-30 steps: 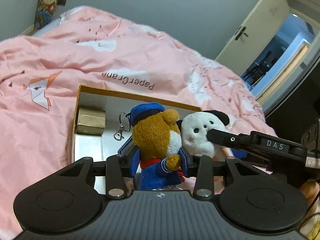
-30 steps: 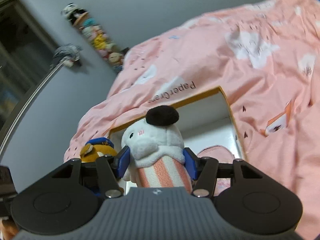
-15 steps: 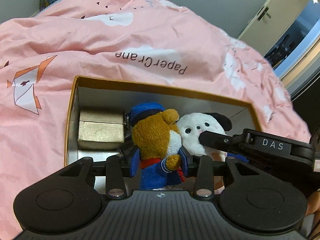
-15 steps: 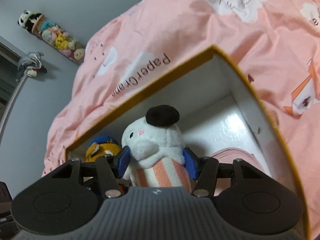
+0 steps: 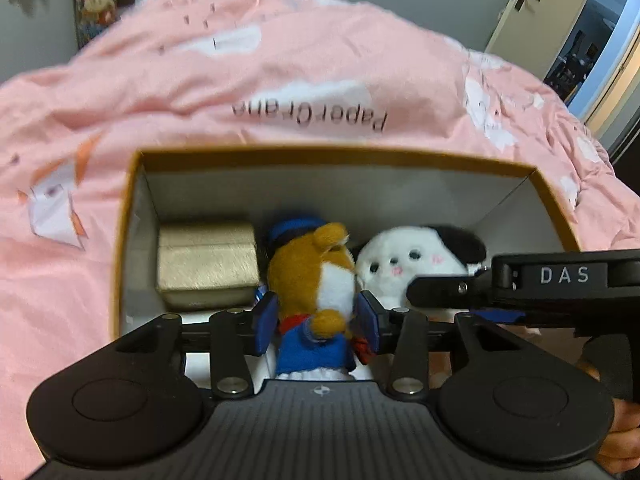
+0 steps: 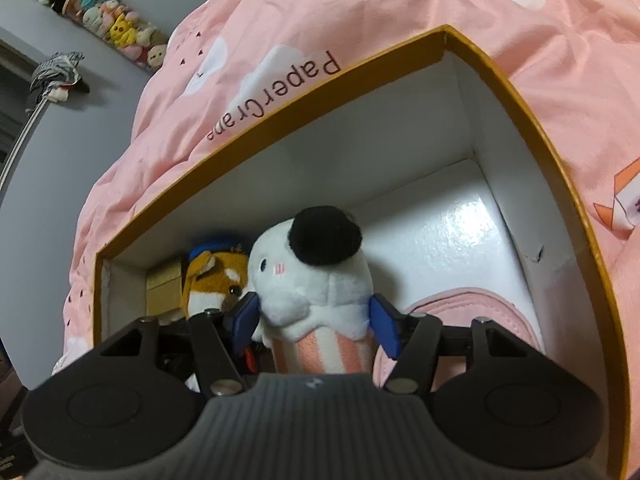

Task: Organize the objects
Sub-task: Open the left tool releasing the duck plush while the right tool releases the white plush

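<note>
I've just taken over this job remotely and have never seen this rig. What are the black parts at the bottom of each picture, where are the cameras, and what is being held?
There is no robot here. A person holds a pair of hand tongs in each hand, and each has a camera that looks forward along its two fingers. The black shapes at the bottom are the tongs' own bodies.

The left camera shows the left tongs around a brown bear plush in a blue cap. The right camera shows the right tongs around a white plush with a black ear. Both pairs of jaws have just been opening, though the pads look to be touching the toys.

Both toys are down inside an open cardboard box on a pink duvet. A gold box and a pink pouch are also in it.
</note>
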`<state>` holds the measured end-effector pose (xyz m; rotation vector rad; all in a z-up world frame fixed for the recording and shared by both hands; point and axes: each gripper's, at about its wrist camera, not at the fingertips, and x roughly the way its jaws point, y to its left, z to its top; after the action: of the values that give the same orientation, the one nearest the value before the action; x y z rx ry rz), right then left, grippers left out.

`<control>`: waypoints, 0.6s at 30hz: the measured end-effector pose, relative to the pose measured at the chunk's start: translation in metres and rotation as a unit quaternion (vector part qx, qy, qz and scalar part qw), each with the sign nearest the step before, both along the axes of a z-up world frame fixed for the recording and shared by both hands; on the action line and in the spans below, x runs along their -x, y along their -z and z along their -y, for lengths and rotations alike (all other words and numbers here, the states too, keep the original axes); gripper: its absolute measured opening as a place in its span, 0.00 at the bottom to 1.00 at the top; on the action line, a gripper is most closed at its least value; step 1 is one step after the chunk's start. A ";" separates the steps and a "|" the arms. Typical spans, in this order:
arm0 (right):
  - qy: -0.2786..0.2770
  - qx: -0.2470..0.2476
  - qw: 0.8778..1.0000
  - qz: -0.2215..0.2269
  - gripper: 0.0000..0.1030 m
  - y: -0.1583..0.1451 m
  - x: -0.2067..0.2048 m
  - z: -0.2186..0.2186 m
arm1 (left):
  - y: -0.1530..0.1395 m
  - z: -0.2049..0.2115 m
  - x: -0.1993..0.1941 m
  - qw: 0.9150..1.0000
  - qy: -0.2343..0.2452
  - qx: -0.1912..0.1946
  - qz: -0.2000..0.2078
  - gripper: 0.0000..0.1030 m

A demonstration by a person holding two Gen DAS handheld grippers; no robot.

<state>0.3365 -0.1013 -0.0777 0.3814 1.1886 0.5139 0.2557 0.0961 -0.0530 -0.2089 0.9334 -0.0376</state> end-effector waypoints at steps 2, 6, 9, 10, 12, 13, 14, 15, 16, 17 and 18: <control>-0.007 -0.001 1.000 0.003 0.61 -0.005 0.003 0.002 | -0.009 0.000 0.007 1.000 -0.011 -0.005 0.018 0.50; -0.021 0.017 0.999 0.032 0.55 -0.013 0.013 0.002 | -0.021 0.004 0.027 0.998 -0.059 -0.016 0.033 0.49; -0.032 0.041 0.997 0.049 0.42 -0.014 0.017 -0.003 | -0.024 0.012 0.043 0.996 -0.075 -0.016 0.051 0.49; -0.037 0.047 0.997 0.052 0.41 -0.013 0.018 -0.006 | -0.024 0.014 0.047 0.995 -0.081 -0.015 0.054 0.49; -0.040 0.052 0.997 0.047 0.41 -0.008 0.017 -0.010 | -0.024 0.017 0.053 0.995 -0.086 -0.011 0.059 0.49; -0.041 0.054 0.997 0.047 0.41 -0.007 0.017 -0.012 | -0.024 0.019 0.055 0.994 -0.086 -0.010 0.061 0.49; -0.042 0.058 0.996 0.051 0.41 -0.007 0.018 -0.013 | -0.025 0.019 0.057 0.994 -0.087 -0.010 0.065 0.49; -0.046 0.064 0.995 0.056 0.41 -0.008 0.019 -0.016 | -0.027 0.019 0.059 0.994 -0.089 -0.011 0.070 0.49; -0.050 0.070 0.994 0.062 0.41 -0.010 0.021 -0.017 | -0.030 0.020 0.063 0.993 -0.090 -0.011 0.075 0.49; -0.055 0.079 0.993 0.068 0.40 -0.013 0.024 -0.019 | -0.033 0.020 0.066 0.992 -0.093 -0.009 0.082 0.49; -0.060 0.087 0.991 0.078 0.40 -0.017 0.027 -0.021 | -0.034 0.021 0.071 0.992 -0.096 -0.007 0.087 0.49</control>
<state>0.3092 -0.0807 -0.0608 0.1177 1.0998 0.5301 0.1852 0.0754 -0.0187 -0.2776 0.7366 0.1258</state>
